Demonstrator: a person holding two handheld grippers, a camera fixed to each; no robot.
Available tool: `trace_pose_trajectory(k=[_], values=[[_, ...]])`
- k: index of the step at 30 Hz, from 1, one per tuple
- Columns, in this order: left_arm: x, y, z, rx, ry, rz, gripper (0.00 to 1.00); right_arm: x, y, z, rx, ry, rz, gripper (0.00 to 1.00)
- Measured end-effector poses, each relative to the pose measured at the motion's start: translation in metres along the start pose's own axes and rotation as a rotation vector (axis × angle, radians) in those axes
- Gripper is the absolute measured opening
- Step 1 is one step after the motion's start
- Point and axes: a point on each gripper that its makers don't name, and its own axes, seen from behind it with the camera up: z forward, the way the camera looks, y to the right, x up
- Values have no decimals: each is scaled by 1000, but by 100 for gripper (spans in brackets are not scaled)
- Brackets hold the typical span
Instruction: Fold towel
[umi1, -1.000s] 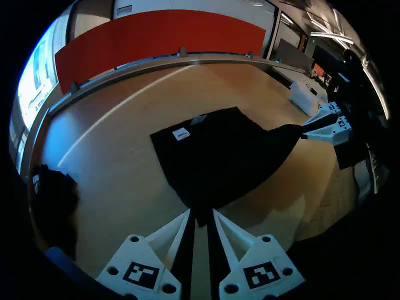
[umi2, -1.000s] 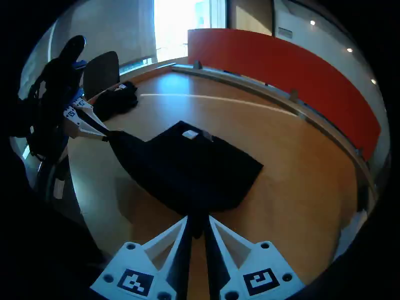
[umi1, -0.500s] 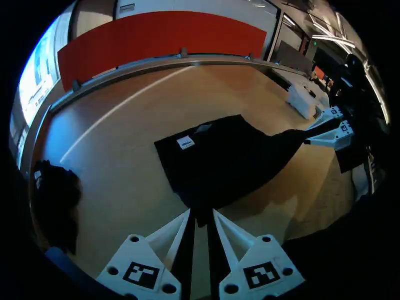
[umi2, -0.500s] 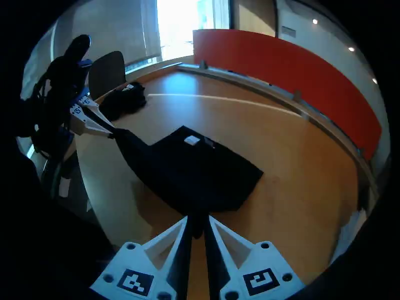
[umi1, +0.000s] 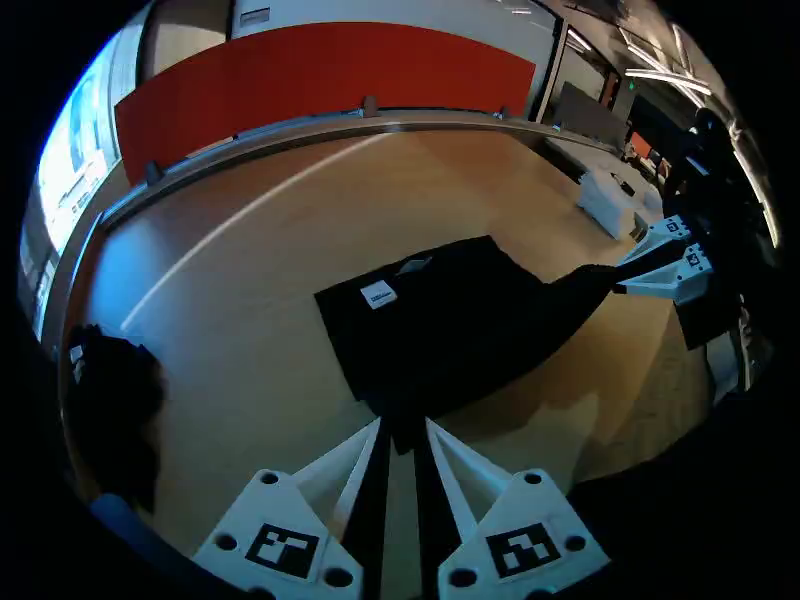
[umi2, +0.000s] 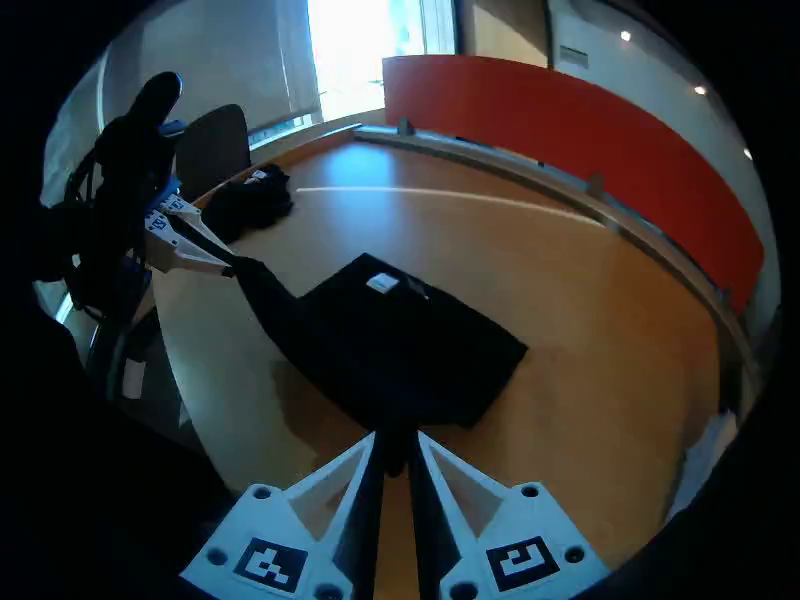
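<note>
Left tool (umi1: 404, 440) pinches black towel (umi1: 450, 330) corner at 6 o'clock; right tool (umi2: 397, 455) likewise; far half on surface (umi1: 230, 320).

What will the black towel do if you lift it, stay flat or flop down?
Probably flop: the black towel drapes down from the corners pinched by the left gripper and right gripper, so it looks soft. It likely feels light, since two small pinches hold that edge up.

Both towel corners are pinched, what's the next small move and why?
Probably carry both corners forward over the white label. The left gripper and right gripper each pinch a near corner of the black towel, lifted above the table, while its far part lies flat.
</note>
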Motion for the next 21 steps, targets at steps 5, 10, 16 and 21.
trace_pose_trajectory(k=[5,10,16,21], values=[[12,-7,12,11,12,11,15,4,12,9,-17,-10,-10,15],[22,-17,28,29,22,14,16,10,28,23,-34,-15,1,15],[34,-28,45,47,29,6,16,17,47,40,-47,-22,22,15],[44,-35,57,67,35,6,15,24,60,50,-62,-22,28,15]])
